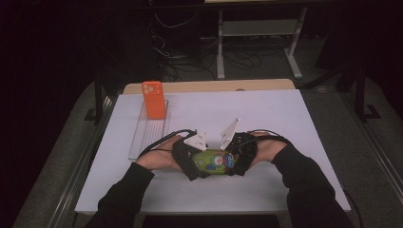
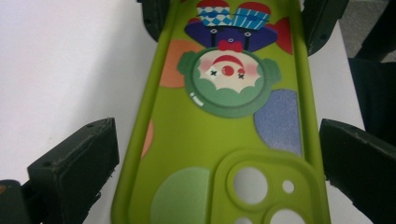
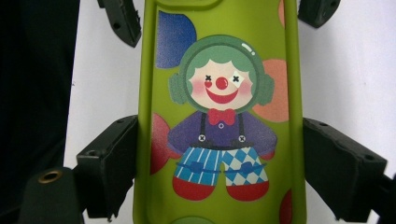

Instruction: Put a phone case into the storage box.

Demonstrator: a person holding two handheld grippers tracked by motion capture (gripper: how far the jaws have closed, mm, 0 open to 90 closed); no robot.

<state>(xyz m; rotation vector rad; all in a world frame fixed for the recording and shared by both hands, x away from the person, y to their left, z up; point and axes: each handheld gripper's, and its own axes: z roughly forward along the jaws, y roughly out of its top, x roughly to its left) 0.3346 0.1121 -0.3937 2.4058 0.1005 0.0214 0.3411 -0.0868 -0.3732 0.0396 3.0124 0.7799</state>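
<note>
A lime-green phone case (image 1: 215,161) printed with a clown lies lengthwise between my two grippers, low over the front middle of the white table (image 1: 275,118). My left gripper (image 1: 200,164) comes in from the left and grips the end with the camera cut-outs (image 2: 252,186), its jaws set against both long edges. From the right, my right gripper (image 1: 234,161) clamps the other end, at the clown's legs (image 3: 219,172). In the left gripper view, the left gripper (image 2: 219,135) straddles the case (image 2: 205,135). The right gripper (image 3: 219,126) does the same in its own view, pads tight on the case (image 3: 219,46).
An orange phone (image 1: 154,99) stands upright at the far end of a clear tray (image 1: 142,137) on the table's left side. A wooden strip (image 1: 209,86) runs along the back edge. Behind it are cables and a metal frame on the dark floor.
</note>
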